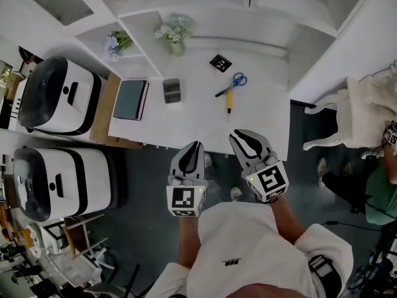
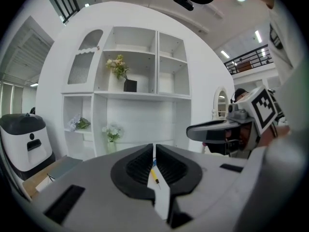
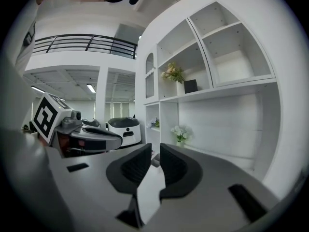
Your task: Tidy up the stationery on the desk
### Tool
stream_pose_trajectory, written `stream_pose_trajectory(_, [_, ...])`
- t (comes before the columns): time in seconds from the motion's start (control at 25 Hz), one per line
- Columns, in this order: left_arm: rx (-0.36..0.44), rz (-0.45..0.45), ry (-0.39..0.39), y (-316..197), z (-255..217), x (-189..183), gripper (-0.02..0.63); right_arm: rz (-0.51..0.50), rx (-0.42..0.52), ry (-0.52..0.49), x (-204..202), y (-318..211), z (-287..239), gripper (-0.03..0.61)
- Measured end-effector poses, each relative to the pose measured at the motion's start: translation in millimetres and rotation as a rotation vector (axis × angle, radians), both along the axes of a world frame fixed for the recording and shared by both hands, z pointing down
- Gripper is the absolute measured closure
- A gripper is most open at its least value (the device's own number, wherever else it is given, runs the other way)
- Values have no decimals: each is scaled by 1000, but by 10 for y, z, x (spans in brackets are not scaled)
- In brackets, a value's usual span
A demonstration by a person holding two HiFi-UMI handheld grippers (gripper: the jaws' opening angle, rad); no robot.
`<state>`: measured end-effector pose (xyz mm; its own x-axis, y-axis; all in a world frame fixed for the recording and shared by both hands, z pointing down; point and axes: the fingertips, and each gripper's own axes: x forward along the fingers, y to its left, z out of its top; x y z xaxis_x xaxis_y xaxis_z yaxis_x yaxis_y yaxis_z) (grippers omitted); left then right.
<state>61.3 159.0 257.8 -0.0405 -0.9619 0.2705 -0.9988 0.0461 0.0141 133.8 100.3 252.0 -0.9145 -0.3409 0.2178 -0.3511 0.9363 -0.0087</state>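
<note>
Meanwhile, left claw (image 1: 196, 145), right claw (image 1: 239, 135): both near-closed, empty; one scissors (image 1: 235, 81), one pen (image 1: 229, 102).

the bench (image 1: 260, 117) is smooth matt white; the scissors (image 1: 231, 84) have blue plastic handles; the notebook (image 1: 130, 99) has a matt dark cover.

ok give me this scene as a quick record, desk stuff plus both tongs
desk: white, the person stands at its near edge
middle: blue-handled scissors by a yellow pen
further back: small black item
left side: grey box, teal notebook
left tongs: jaws almost together, nothing held
right tongs: jaws almost together, nothing held
progress: no stationery picked up yet
</note>
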Motion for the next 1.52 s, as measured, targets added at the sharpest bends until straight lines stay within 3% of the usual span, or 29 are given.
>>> stream_pose_trajectory(0.64, [-124,240,68,-1166,819,-917,614,284,-109,194,-569,-1192,997,537])
stream_pose_trajectory(1.08, [-203,413,122,-1529,1440,-991,614,443,-184,290,-706,-1542,1591,537])
stream_pose_trajectory(1.52, [-252,500,145,-1810,2012,-914,614,524,-290,371,-629,-1777,2279,535])
